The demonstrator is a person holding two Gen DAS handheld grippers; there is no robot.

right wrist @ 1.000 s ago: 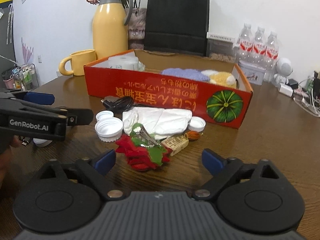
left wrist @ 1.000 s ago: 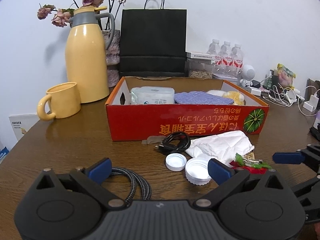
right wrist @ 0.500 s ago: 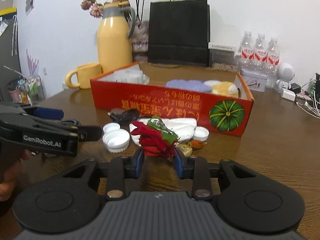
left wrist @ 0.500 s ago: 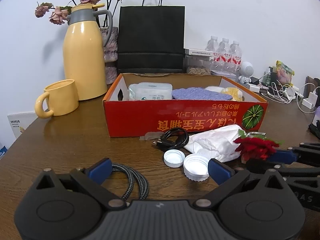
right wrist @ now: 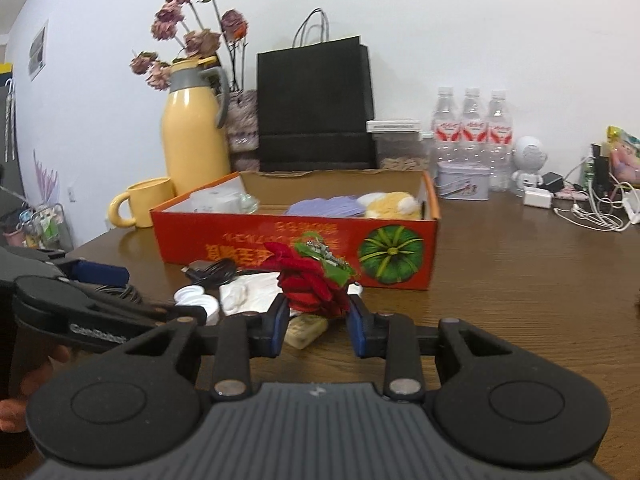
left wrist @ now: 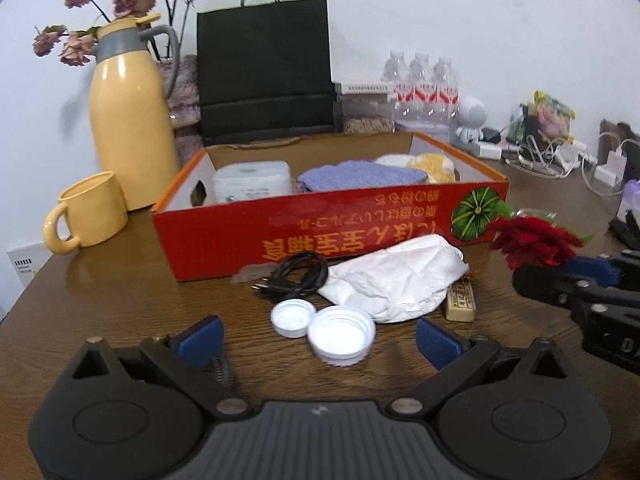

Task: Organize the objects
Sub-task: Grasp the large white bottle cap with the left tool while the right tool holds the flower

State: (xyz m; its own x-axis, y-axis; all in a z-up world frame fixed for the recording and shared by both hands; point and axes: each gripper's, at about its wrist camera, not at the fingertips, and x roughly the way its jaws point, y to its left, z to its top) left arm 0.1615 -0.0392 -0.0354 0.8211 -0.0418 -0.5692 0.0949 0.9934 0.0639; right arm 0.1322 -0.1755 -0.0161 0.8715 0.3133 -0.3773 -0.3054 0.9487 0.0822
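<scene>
My right gripper [right wrist: 318, 326] is shut on a red fabric flower [right wrist: 310, 284] with green leaves and holds it above the table, in front of the red cardboard box [right wrist: 260, 240]. The flower also shows in the left wrist view [left wrist: 532, 240], at the right, lifted beside the box [left wrist: 320, 232]. My left gripper [left wrist: 318, 336] is open and empty, low over two white bottle caps [left wrist: 340, 338]. A white crumpled cloth [left wrist: 396, 276], a black cable [left wrist: 296, 274] and a small tan packet [left wrist: 460, 302] lie on the table before the box.
The box holds a wipes pack [left wrist: 252, 182], a purple cloth [left wrist: 360, 174] and a yellow plush. A yellow jug [left wrist: 128, 128], yellow mug [left wrist: 86, 216], black paper bag [left wrist: 264, 72], water bottles [left wrist: 424, 88] and chargers [left wrist: 560, 156] stand behind. A braided cable [left wrist: 222, 368] lies under my left gripper.
My right gripper closed on the red flower and lifted it off the table toward the box. My left gripper stayed open and moved a little forward over the caps.
</scene>
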